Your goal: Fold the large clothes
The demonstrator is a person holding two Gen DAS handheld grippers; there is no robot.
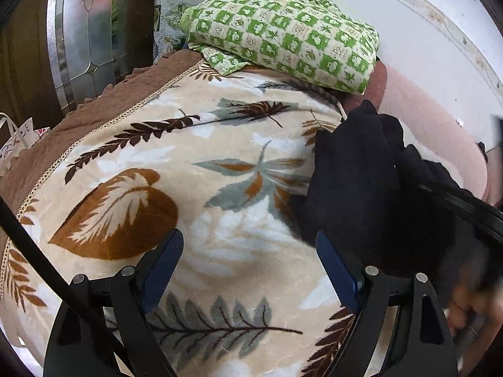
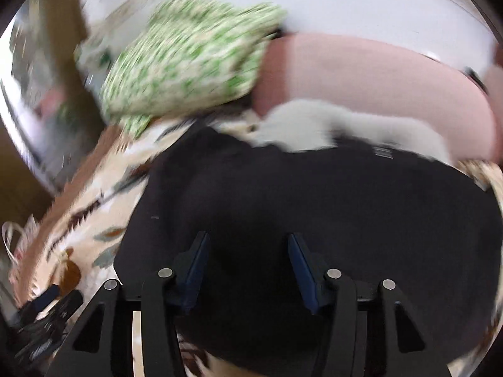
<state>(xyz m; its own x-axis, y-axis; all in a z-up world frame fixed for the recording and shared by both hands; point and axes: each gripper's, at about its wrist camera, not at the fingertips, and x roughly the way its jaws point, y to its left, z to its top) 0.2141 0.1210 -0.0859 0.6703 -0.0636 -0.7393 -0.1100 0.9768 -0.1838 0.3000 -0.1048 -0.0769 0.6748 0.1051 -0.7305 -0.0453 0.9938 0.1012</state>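
From my left claw (image 1: 250,251), I see no words to read. It is open and holds nothing, above the leaf blanket (image 1: 176,169). The black cloth (image 1: 355,172) lies to its right, partly cut off.

From my right claw (image 2: 248,251), everything is blurry. It is open above the black cloth (image 2: 298,201). Tiny white marks (image 2: 385,151) there are unreadable.

No legible text, label, brand or number appears in either view. A small pale mark on the black garment (image 2: 385,151) is too blurred to read.
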